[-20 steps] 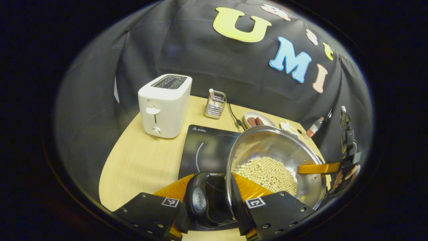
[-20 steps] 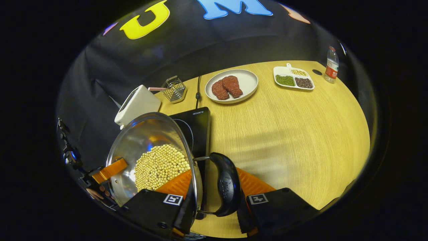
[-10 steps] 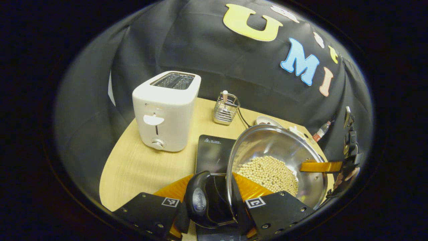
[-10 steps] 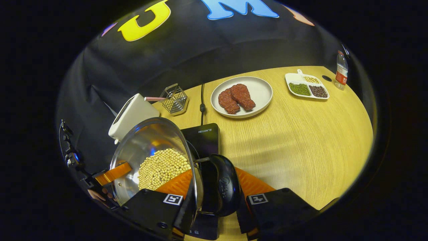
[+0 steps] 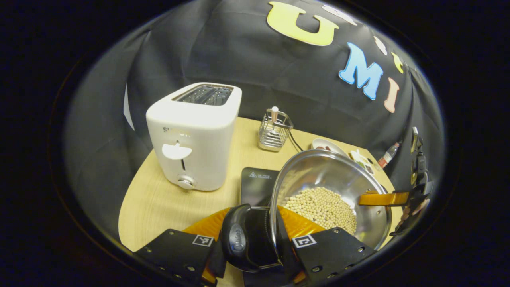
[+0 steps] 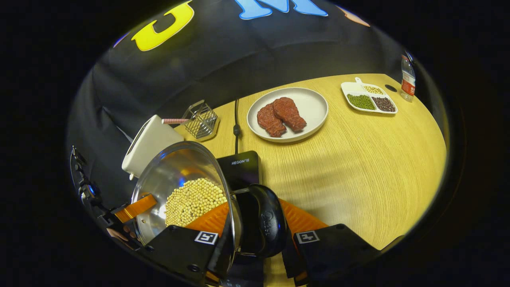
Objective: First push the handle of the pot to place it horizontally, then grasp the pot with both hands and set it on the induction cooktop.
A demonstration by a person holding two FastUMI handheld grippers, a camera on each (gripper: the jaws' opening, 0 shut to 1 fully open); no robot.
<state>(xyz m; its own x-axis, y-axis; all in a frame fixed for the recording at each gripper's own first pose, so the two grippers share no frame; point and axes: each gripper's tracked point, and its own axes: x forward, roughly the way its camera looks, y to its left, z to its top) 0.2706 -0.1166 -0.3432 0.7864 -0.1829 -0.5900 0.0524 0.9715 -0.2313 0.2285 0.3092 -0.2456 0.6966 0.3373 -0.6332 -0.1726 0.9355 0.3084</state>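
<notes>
A steel pot [image 5: 330, 187] holding pale beans [image 5: 322, 207] is gripped from both sides. In the left gripper view, my left gripper [image 5: 255, 223] is shut across the pot's black side handle [image 5: 239, 239] and rim, one finger outside and one inside the wall. In the right gripper view, my right gripper [image 6: 255, 221] is shut the same way on the opposite black handle [image 6: 266, 219] of the pot [image 6: 179, 179]. The black induction cooktop [image 5: 257, 183] [image 6: 241, 169] lies under the pot, mostly hidden by it. Whether the pot's base touches it is hidden.
A white toaster [image 5: 193, 137] stands close on the left of the cooktop, with a wire holder [image 5: 274, 129] behind. A plate of meat [image 6: 310, 99], a divided tray of beans [image 6: 368, 99] and a bottle [image 6: 407, 75] sit farther right. A cord [image 6: 236, 119] runs back from the cooktop.
Both grippers carried the pot forward across the table and over the cooktop. More of the cooktop is now covered, and the toaster looms nearer.
</notes>
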